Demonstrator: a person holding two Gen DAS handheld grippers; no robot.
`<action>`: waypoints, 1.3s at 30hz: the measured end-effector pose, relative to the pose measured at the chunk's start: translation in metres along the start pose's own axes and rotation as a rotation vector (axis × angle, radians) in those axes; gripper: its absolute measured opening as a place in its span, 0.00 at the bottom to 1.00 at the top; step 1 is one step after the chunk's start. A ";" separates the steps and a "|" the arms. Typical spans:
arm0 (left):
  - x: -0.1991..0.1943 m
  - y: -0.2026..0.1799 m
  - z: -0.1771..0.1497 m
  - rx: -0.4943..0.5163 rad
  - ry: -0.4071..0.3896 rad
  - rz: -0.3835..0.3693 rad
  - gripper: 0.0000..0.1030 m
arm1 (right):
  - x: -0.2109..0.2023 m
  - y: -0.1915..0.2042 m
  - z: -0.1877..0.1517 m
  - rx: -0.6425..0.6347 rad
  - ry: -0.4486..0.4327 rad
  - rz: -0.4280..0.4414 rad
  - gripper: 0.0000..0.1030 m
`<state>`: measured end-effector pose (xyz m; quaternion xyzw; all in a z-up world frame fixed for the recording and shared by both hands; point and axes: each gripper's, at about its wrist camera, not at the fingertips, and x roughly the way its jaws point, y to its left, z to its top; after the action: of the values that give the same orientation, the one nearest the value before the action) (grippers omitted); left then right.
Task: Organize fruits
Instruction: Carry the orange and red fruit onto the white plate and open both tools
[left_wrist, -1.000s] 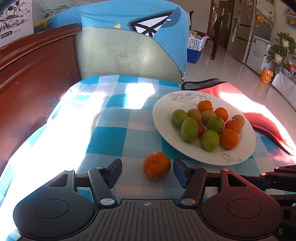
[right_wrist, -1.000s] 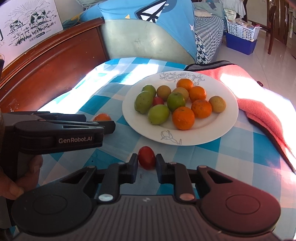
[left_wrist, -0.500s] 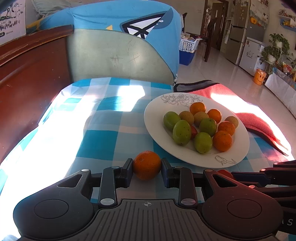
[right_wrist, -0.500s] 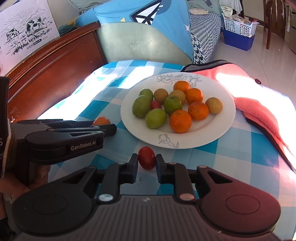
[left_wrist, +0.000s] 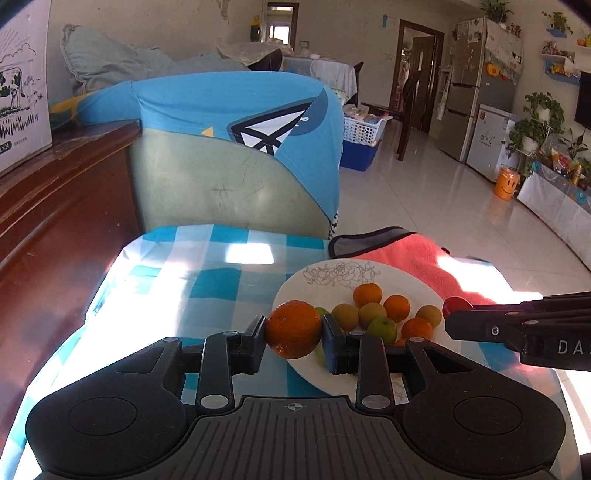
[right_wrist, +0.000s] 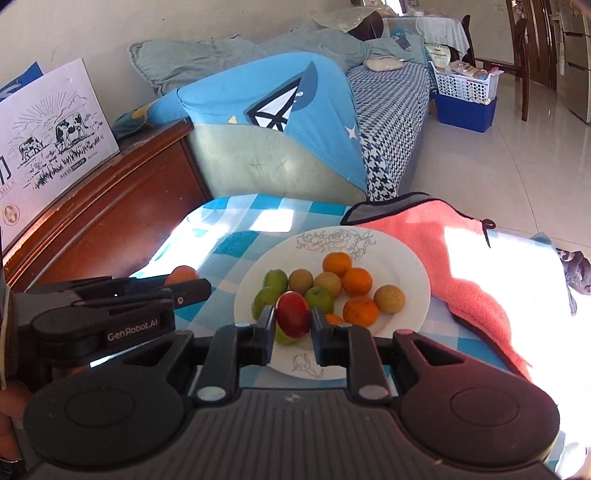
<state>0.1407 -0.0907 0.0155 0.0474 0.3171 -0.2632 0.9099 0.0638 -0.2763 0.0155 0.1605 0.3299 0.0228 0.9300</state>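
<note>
I'm gripping the round orange tangerine (left_wrist: 293, 329) between my left gripper (left_wrist: 294, 334) fingers, closed snugly; my right gripper (right_wrist: 293, 325) is pinching the small red oval fruit (right_wrist: 293, 314), seemingly above the white plate's (right_wrist: 413, 266) 6 o'clock rim.

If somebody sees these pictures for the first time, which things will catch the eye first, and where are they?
First the two fruits held up in the air: the round orange mandarin clamped in the left tongs, and the small red fruit in the right tongs. Behind them, the white flower-patterned plate of orange, green and brownish fruits rests on the blue-and-white checked tablecloth.
</note>
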 end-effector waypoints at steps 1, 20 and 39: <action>0.001 0.001 0.003 -0.007 -0.002 -0.004 0.28 | 0.001 -0.006 0.007 0.006 -0.011 0.000 0.19; 0.078 0.000 0.032 0.007 0.042 -0.020 0.28 | 0.065 -0.048 0.034 0.080 -0.011 -0.074 0.20; 0.106 -0.014 0.033 -0.011 0.060 -0.044 0.30 | 0.105 -0.063 0.031 0.186 0.044 -0.084 0.25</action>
<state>0.2215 -0.1588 -0.0212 0.0433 0.3466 -0.2801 0.8942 0.1610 -0.3289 -0.0449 0.2316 0.3573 -0.0434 0.9038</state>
